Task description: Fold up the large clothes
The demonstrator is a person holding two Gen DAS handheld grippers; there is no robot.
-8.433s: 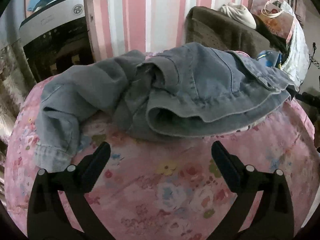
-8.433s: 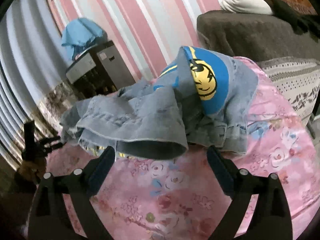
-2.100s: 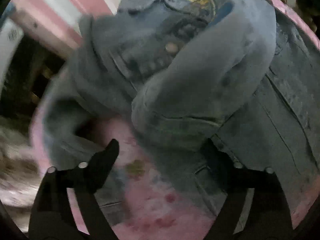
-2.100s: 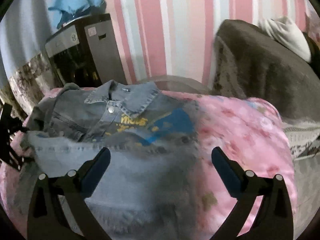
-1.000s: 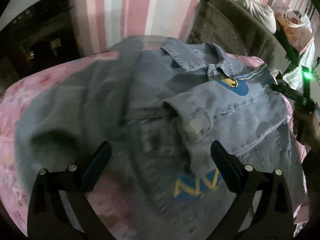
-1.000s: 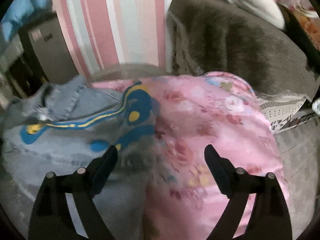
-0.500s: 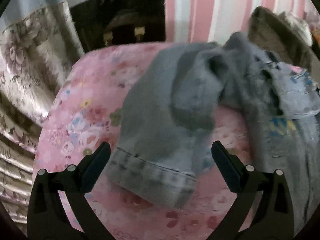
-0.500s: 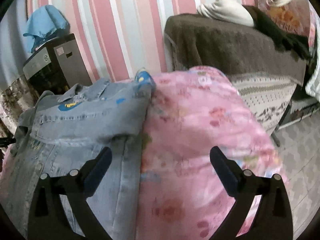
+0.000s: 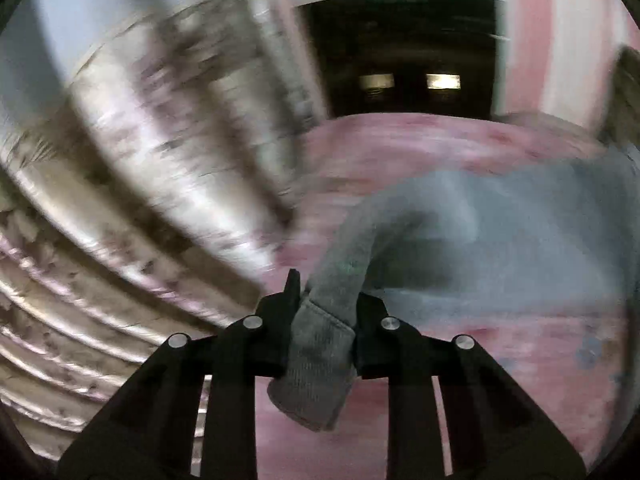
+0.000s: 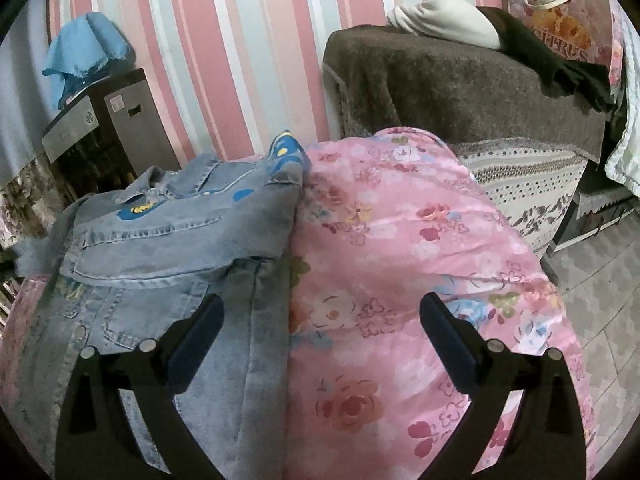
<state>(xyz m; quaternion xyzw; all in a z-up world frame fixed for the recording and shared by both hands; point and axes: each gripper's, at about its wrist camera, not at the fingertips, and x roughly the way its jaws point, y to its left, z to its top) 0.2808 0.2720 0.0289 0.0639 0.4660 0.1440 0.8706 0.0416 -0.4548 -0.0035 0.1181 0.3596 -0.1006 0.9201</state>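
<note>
Pink-and-white striped wallpaper (image 10: 256, 40) backed a bed spread with a pink floral quilt (image 10: 400, 240), and on the quilt's left part, as the right wrist camera saw it, lay a light-blue denim jacket with blue and yellow patches (image 10: 168, 232), collar toward the wall. Beyond the quilt stood a brown blanket-draped sofa (image 10: 440, 80), and left of the jacket a dark cabinet with a blue cloth on top (image 10: 96, 120). The left gripper (image 9: 325, 308) had its jaws closing, narrow, on the grey-blue cuff of the jacket's sleeve (image 9: 320, 356), which stuck out between the fingers while the sleeve's long axis ran up and away to the right toward the jacket's body; that view was heavily blurred. The right gripper (image 10: 320, 328) hung spread wide and empty over the jacket's right edge, its left finger over the denim and its right finger over the bare quilt. Judged from this, the left hand, being on the sleeve, was the one placed to carry it across the jacket's front
</note>
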